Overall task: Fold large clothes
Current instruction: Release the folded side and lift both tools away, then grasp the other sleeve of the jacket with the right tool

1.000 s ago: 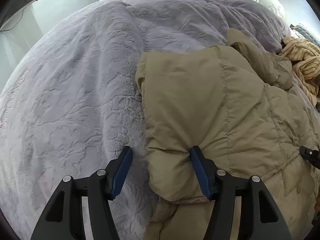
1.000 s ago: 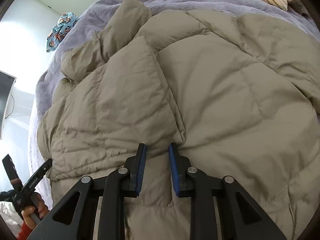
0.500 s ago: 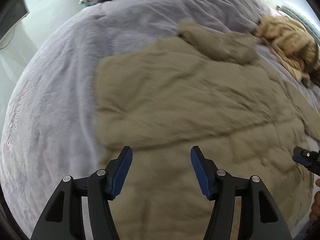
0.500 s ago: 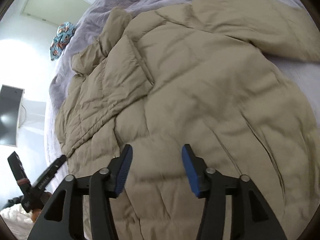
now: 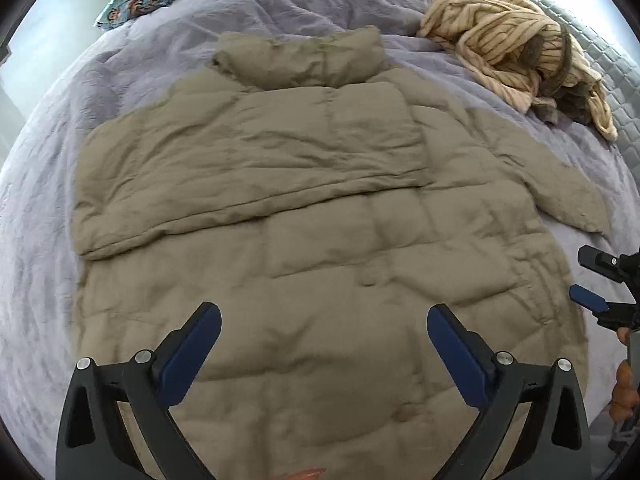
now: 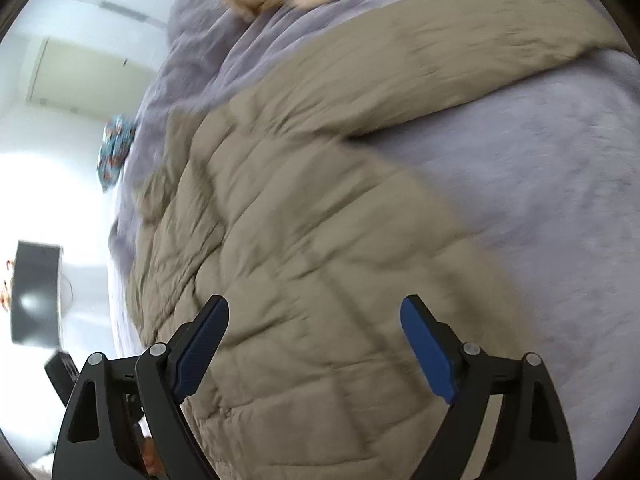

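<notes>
Early in the fold: one sleeve of the tan puffer coat [image 5: 320, 208] is laid across the chest, the other sleeve [image 5: 560, 184] is out, body unfolded. Coat lies flat mid-bed on the purple blanket [image 5: 48, 208], quilted, wrinkled. Left gripper [image 5: 324, 344] and right gripper [image 6: 314, 344] have just been opening, now wide, nothing between them.

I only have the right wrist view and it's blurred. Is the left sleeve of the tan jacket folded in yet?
Observer: Yes. In the left wrist view one sleeve lies folded across the tan jacket.
Operator: And the collar?
Observer: It lies at the far end, on the purple blanket.
Operator: Left gripper holding anything?
Observer: No. The left gripper has just been opening; its jaws stand wide above the jacket, nothing between them.
</notes>
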